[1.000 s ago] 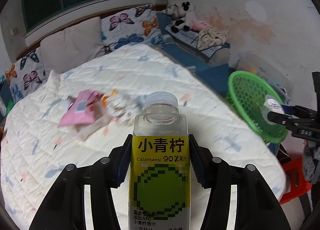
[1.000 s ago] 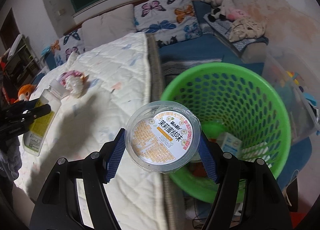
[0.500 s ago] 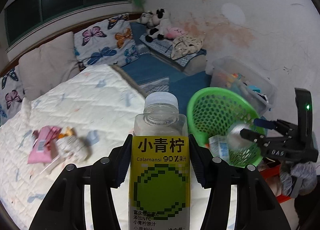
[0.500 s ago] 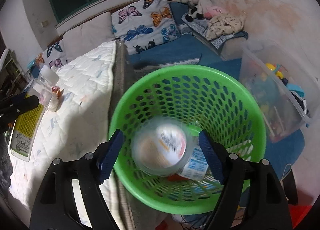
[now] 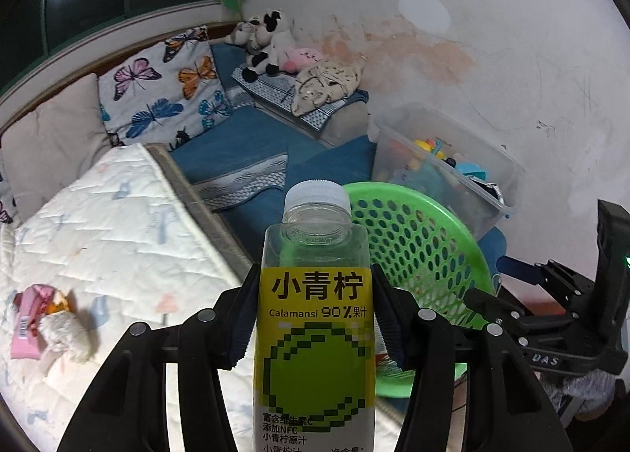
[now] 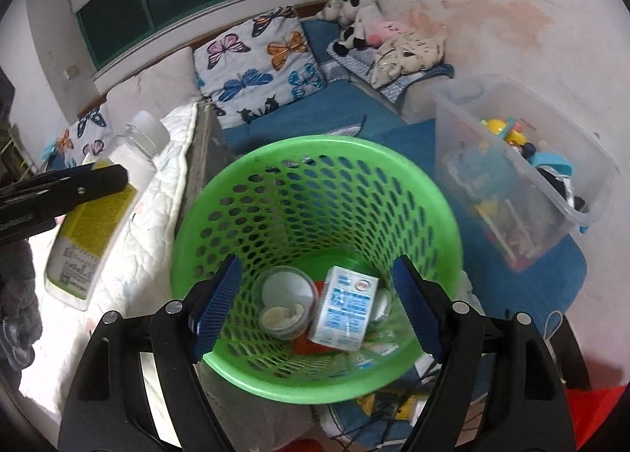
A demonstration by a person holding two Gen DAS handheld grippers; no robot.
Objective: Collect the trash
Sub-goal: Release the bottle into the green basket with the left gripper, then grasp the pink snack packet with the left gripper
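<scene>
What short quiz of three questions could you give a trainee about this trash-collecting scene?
1. True or false: the left gripper is shut on the calamansi juice bottle.
2. What lies in the green basket? A) a clear plastic cup and a small blue-and-white carton; B) nothing; C) a pillow.
3. Fill in: between the pads of the right gripper there is ____ gripped.

Key: 1 true; 2 A; 3 nothing. Its jaws have just been opening, and they stand apart over the basket.
</scene>
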